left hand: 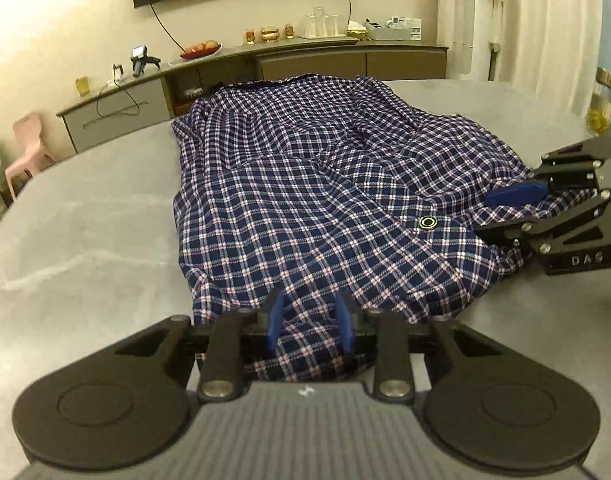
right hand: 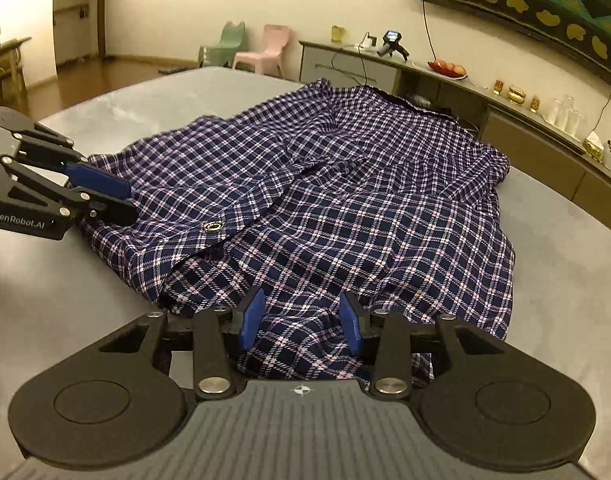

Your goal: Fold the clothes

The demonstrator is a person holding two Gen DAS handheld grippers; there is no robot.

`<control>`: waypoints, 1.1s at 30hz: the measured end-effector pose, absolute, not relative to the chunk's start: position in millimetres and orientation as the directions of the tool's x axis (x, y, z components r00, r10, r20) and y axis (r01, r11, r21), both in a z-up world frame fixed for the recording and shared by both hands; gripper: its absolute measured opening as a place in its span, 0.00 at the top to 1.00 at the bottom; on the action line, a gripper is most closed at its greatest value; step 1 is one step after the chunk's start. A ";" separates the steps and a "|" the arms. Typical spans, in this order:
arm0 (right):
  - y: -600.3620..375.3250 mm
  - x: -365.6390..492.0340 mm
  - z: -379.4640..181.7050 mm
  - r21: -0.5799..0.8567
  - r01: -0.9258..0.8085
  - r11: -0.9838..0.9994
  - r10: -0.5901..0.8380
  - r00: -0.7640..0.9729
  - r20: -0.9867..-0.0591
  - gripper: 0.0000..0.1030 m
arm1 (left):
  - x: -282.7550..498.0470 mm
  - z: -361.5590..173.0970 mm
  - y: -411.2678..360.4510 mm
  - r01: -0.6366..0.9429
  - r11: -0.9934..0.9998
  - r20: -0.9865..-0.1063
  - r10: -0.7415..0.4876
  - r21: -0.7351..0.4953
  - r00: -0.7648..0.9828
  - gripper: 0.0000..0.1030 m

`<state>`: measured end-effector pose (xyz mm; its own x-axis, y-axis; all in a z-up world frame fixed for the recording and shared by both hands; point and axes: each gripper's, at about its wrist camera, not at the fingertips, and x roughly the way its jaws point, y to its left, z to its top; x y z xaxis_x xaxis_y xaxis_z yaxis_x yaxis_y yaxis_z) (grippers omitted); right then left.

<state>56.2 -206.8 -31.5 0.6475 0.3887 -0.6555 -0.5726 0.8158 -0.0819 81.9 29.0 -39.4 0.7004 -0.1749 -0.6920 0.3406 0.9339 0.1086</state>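
**Two grippers at the near hem of one plaid garment**

Left gripper (left hand: 309,322): both blue pads stand apart, with a raised fold of the navy, white and pink plaid cloth garment (left hand: 305,184) between them. The pads flank the fold; pressing contact cannot be confirmed from either view.

Right gripper (right hand: 301,318): the pads stand wider apart, also with bunched hem cloth between them. No firm grip is visible.

Garment position: one garment, spread and wrinkled, on the grey stone-look tabletop (left hand: 85,220). Its near hem lies at the two grippers; its far end reaches towards the table's far edge. One round metal snap button (left hand: 428,222) sits on an overlapping panel between the grippers.

Clearance: bare tabletop runs along both long sides of the garment. In the left wrist view the widest open strip lies to the garment's left; in the right wrist view, to its right.

Surroundings: one long grey sideboard (left hand: 117,108) stands beyond the table. Two plastic chairs, one pink (right hand: 265,50) and one green (right hand: 225,42), stand near it.
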 end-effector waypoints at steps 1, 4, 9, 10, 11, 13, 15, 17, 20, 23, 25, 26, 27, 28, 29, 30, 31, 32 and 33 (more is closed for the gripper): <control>-205.4 59.3 -28.9 -0.075 -0.572 0.817 0.390 0.643 -0.659 0.58 | 80.6 -38.8 27.5 0.340 0.933 -0.691 -0.166 0.122 0.704 0.72; -223.9 56.2 -8.8 -0.010 -0.562 0.827 0.435 0.652 -0.621 0.58 | 73.2 -20.6 34.1 0.332 0.938 -0.639 -0.193 0.103 0.744 0.74; -263.1 51.0 -19.0 0.005 -0.489 0.872 0.372 0.657 -0.655 0.58 | 89.0 -49.5 48.7 0.298 0.948 -0.686 -0.141 0.115 0.714 0.74; -268.4 51.9 -29.7 0.017 -0.488 0.873 0.374 0.646 -0.665 0.54 | 90.5 -48.4 49.2 0.305 0.945 -0.690 -0.144 0.117 0.710 0.74; -274.7 54.1 -30.5 0.063 -0.478 0.876 0.397 0.640 -0.658 0.53 | 92.6 -46.1 49.5 0.301 0.948 -0.700 -0.144 0.106 0.700 0.74; -280.4 54.7 -23.2 0.087 -0.466 0.881 0.399 0.629 -0.668 0.53 | 95.7 -44.1 49.0 0.295 0.951 -0.709 -0.143 0.095 0.691 0.74; -280.0 53.1 -14.2 0.054 -0.461 0.886 0.385 0.664 -0.641 0.55 | 95.7 -45.2 48.0 0.300 0.946 -0.702 -0.133 0.120 0.700 0.74; -277.0 55.5 -12.2 0.028 -0.462 0.886 0.377 0.685 -0.623 0.55 | 98.3 -44.5 51.3 0.299 0.946 -0.701 -0.129 0.124 0.701 0.74; -277.5 69.2 -26.3 0.062 -0.438 0.897 0.365 0.653 -0.663 0.52 | 104.0 -43.8 58.5 0.274 0.954 -0.699 -0.113 0.123 0.706 0.74; -281.7 69.3 -15.6 0.082 -0.406 0.910 0.354 0.660 -0.663 0.53 | 112.2 -33.2 61.0 0.225 0.959 -0.717 -0.033 0.174 0.697 0.74; -280.5 62.0 1.9 0.070 -0.418 0.906 0.371 0.701 -0.609 0.53 | 112.7 -11.6 62.6 0.238 0.962 -0.702 -0.076 0.135 0.708 0.73; -279.9 60.0 9.5 0.072 -0.429 0.900 0.388 0.716 -0.581 0.53 | 117.4 -3.8 59.3 0.240 0.962 -0.694 -0.086 0.128 0.715 0.73; -278.4 66.3 6.8 0.060 -0.418 0.906 0.370 0.719 -0.588 0.53 | 122.0 4.0 56.0 0.243 0.962 -0.685 -0.096 0.121 0.722 0.73; -276.8 72.7 4.1 0.047 -0.407 0.912 0.353 0.723 -0.595 0.53 | 130.1 5.8 51.4 0.248 0.960 -0.684 -0.095 0.130 0.724 0.73; -275.3 79.0 1.3 0.034 -0.396 0.918 0.335 0.726 -0.601 0.53 | 140.8 2.9 46.0 0.252 0.955 -0.689 -0.080 0.153 0.720 0.72; -273.9 85.9 -2.2 0.021 -0.383 0.924 0.315 0.726 -0.612 0.53 | 154.9 -6.0 41.6 0.253 0.948 -0.709 -0.045 0.191 0.704 0.72; -274.1 96.8 -13.7 0.018 -0.357 0.934 0.280 0.699 -0.658 0.53 | 168.6 -18.5 41.2 0.252 0.943 -0.736 -0.012 0.217 0.677 0.72; -277.7 102.3 -19.2 0.040 -0.342 0.939 0.278 0.684 -0.674 0.52 | 176.8 -28.5 45.8 0.246 0.946 -0.753 -0.003 0.212 0.658 0.72; -281.2 107.8 -24.8 0.062 -0.327 0.943 0.278 0.669 -0.689 0.52 | 184.9 -38.6 50.3 0.240 0.948 -0.770 0.006 0.206 0.638 0.73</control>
